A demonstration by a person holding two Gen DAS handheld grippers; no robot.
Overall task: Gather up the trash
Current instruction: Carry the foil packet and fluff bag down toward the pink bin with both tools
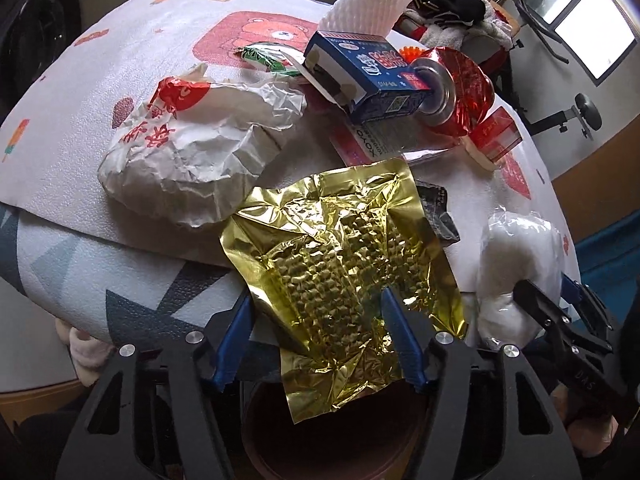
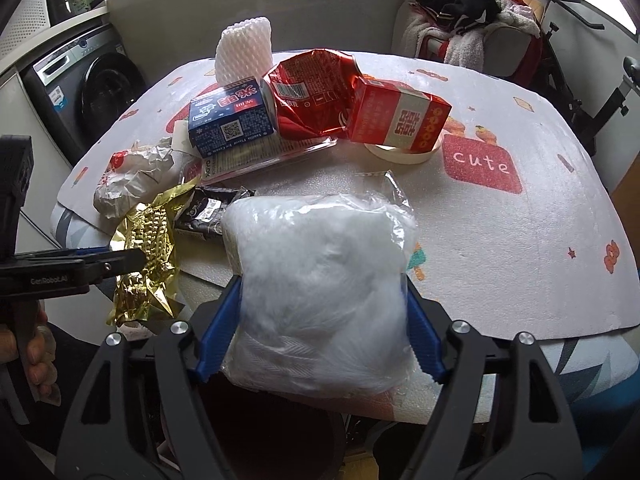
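My left gripper [image 1: 316, 300] is shut on a crumpled gold foil wrapper [image 1: 340, 256] at the table's near edge; its lower part hangs over a dark round bin opening [image 1: 320, 440]. The wrapper also shows in the right wrist view [image 2: 146, 256], with the left gripper [image 2: 136, 258] on it. My right gripper [image 2: 320, 280] is shut on a clear plastic bag of white fluff [image 2: 320, 280], also seen in the left wrist view [image 1: 516, 264].
On the patterned table cover [image 2: 520, 240] lie a crumpled white paper bag [image 1: 192, 148], a blue carton [image 2: 232, 120], a red foil bag [image 2: 312, 96], a red box [image 2: 396, 116], white foam netting [image 2: 244, 48] and a black wrapper [image 2: 208, 212]. A washing machine [image 2: 92, 92] stands left.
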